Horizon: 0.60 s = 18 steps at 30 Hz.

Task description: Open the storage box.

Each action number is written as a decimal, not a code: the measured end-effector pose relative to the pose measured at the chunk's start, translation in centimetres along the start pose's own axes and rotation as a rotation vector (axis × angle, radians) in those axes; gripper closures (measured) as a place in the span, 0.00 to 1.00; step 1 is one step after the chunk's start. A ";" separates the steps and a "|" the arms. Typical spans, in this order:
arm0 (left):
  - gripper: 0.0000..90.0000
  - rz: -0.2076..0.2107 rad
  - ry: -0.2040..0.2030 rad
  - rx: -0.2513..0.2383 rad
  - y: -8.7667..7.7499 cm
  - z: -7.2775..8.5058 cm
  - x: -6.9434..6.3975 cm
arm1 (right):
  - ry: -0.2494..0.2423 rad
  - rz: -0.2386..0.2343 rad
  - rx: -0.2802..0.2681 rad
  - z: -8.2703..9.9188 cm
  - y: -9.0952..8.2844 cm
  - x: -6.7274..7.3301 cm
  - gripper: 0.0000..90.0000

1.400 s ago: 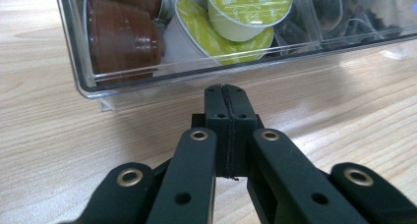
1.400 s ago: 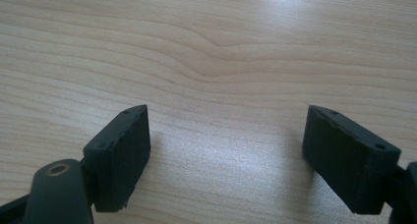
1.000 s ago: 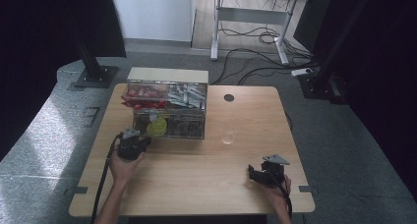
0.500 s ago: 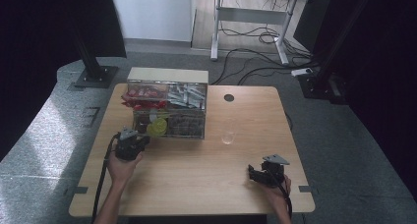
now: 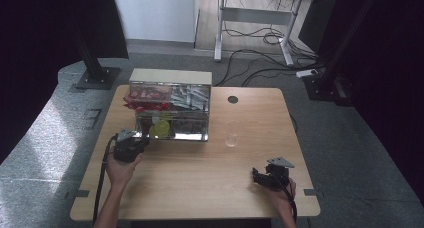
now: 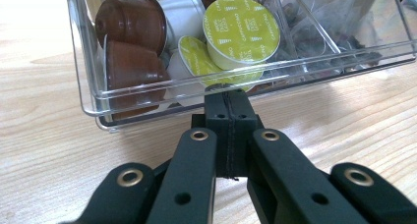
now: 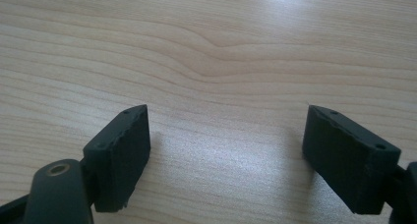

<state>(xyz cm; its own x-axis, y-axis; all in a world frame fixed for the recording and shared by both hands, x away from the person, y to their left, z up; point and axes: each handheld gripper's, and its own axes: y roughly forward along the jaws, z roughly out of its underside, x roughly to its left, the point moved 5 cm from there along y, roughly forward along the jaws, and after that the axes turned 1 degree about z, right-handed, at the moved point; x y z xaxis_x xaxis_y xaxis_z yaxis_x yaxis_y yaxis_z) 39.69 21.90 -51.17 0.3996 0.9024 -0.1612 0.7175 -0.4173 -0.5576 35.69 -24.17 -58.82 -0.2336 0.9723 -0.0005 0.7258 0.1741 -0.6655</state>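
A dark-curtained room takes up the upper part of the high view, with grey carpet, a white desk frame (image 5: 255, 18) at top centre and loose cables (image 5: 260, 53) on the floor beneath it. In the middle stands a light wooden table (image 5: 200, 178), its grain running left to right, with a round black cable port (image 5: 232, 99) near its far edge. Left of centre sits a clear plastic organiser (image 5: 172, 110), long axis running across the frame, holding red packets, silvery sachets and coffee capsules. Right of it stands a clear drinking glass (image 5: 231, 134), upright. In the left gripper view the tray's near compartment holds brown capsules (image 6: 129, 22) and yellow-green capsules (image 6: 241, 31); the lid print is too small for me to read beyond a likely "Cappuccino". The left gripper (image 6: 229, 103) has its jaws pressed together, tips just at the tray's front wall. At lower right, the right gripper (image 7: 223, 135) is spread wide over bare wood.
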 end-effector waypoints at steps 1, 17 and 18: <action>1.00 -0.003 0.000 0.002 0.0 -0.1 0.0 | 0.000 0.001 -0.001 0.0 0.0 0.0 0.21; 1.00 0.010 -0.005 -0.009 -0.4 -2.8 -0.3 | 0.003 0.002 0.000 0.0 0.0 0.0 0.21; 1.00 0.008 -0.005 -0.009 -0.5 -3.0 -0.3 | 0.002 0.002 0.000 0.0 0.0 0.0 0.21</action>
<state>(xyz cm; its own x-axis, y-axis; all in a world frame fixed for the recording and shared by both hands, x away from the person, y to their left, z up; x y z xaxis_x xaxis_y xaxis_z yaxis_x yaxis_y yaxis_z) 40.93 21.50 -48.44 0.4024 0.8997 -0.1693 0.7196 -0.4252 -0.5489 35.68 -24.18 -58.82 -0.2307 0.9730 0.0000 0.7265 0.1722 -0.6652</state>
